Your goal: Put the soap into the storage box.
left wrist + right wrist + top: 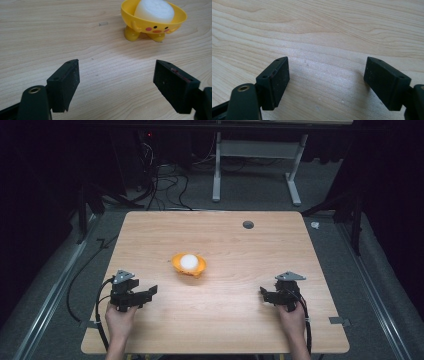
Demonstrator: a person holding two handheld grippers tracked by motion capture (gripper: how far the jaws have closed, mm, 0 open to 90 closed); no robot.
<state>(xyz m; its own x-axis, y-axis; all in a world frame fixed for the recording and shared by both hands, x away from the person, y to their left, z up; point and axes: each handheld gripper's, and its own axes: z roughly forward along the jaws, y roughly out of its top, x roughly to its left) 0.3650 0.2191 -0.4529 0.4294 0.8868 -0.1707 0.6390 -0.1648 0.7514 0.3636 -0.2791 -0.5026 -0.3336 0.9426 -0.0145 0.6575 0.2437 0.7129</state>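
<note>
A yellow chick-faced bowl on small feet stands near the middle of the wooden table, with a white rounded lump in it. My left gripper rests at the front left, pointing right and toward the bowl. In the left gripper view its jaws stand wide apart over bare wood, and the bowl with the white lump is ahead, up and to the right. My right gripper sits at the front right, open with only wood between its jaws.
A dark round cable hole marks the table's far side. Beyond the far edge, on the carpet, stand a grey desk frame and tangled cables. Metal rails run along both sides of the table.
</note>
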